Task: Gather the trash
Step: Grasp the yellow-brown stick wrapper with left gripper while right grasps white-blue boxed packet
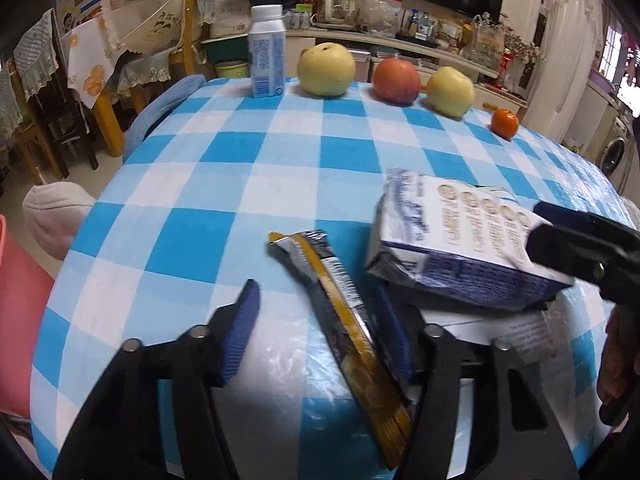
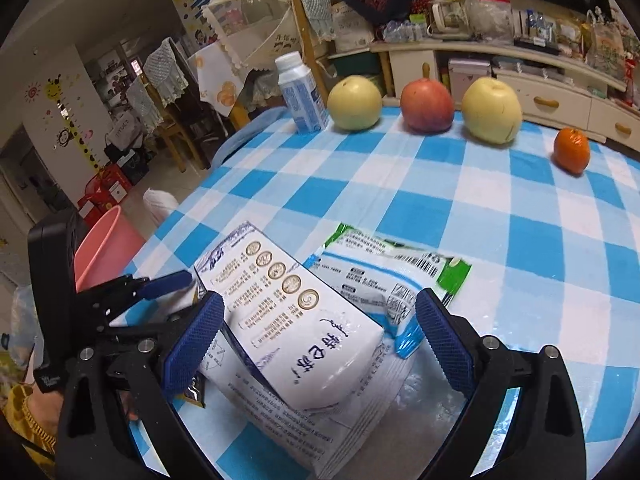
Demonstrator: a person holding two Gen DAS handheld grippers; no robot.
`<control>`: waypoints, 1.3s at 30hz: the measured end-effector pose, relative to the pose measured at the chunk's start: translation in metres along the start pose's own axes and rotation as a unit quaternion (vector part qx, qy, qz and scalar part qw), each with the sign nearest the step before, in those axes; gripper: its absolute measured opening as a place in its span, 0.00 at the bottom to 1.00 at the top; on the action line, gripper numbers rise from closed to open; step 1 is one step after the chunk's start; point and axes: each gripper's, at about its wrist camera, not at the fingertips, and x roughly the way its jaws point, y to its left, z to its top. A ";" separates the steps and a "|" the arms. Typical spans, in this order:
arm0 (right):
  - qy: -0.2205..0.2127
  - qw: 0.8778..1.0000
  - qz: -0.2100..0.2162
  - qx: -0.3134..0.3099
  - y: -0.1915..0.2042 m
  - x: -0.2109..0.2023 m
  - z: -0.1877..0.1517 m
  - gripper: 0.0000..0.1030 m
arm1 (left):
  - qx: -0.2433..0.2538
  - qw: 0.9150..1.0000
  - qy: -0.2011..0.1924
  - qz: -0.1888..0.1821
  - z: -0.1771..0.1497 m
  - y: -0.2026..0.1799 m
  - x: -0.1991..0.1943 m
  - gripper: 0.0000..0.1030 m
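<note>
Jaws: left gripper spread around yellow-black wrapper, no squeeze; right gripper wide, straddling white carton, untouched. Carton at wrapper's 2 o'clock, on checked tablecloth.

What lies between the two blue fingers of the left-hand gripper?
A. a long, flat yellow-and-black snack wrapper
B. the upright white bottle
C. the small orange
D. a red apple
A: in the left wrist view the snack wrapper runs between the pads of the left gripper, while the fruit and the bottle stand at the far edge of the table.
</note>
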 end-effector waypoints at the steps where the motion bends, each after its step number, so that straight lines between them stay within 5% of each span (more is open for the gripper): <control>1: 0.005 1.000 0.005 -0.003 0.001 0.000 -0.001 0.93 | -0.006 1.000 0.001 -0.004 0.000 0.004 0.000 0.53; 10: 0.035 0.997 0.047 -0.059 0.034 -0.006 -0.020 0.93 | -0.023 1.000 0.010 -0.006 -0.001 0.025 -0.002 0.38; 13: 0.044 0.993 0.091 -0.067 0.044 -0.011 -0.026 0.93 | -0.029 1.000 0.010 -0.006 -0.001 0.032 -0.004 0.35; 18: 0.017 0.996 0.042 -0.079 0.048 -0.014 -0.025 0.93 | -0.021 1.000 0.015 -0.001 0.000 0.032 -0.002 0.35; 26: 0.005 0.999 0.024 -0.043 0.052 0.003 -0.013 0.92 | 0.005 1.000 0.018 0.017 -0.001 0.022 0.002 0.38; 29: 0.011 0.999 0.021 -0.029 0.055 0.012 -0.011 0.75 | 0.010 1.000 0.016 0.021 -0.001 0.021 0.003 0.36; 33: 0.013 0.999 0.002 -0.040 0.063 0.020 -0.010 0.69 | 0.013 1.000 0.015 0.019 -0.002 0.021 0.003 0.30; 36: 0.015 0.998 -0.019 -0.054 0.067 0.025 -0.012 0.65 | 0.003 1.000 0.013 0.017 -0.001 0.025 0.003 0.15; 39: 0.016 0.998 -0.030 -0.055 0.067 0.029 -0.012 0.63 | -0.016 1.000 0.014 0.001 0.000 0.031 0.003 0.14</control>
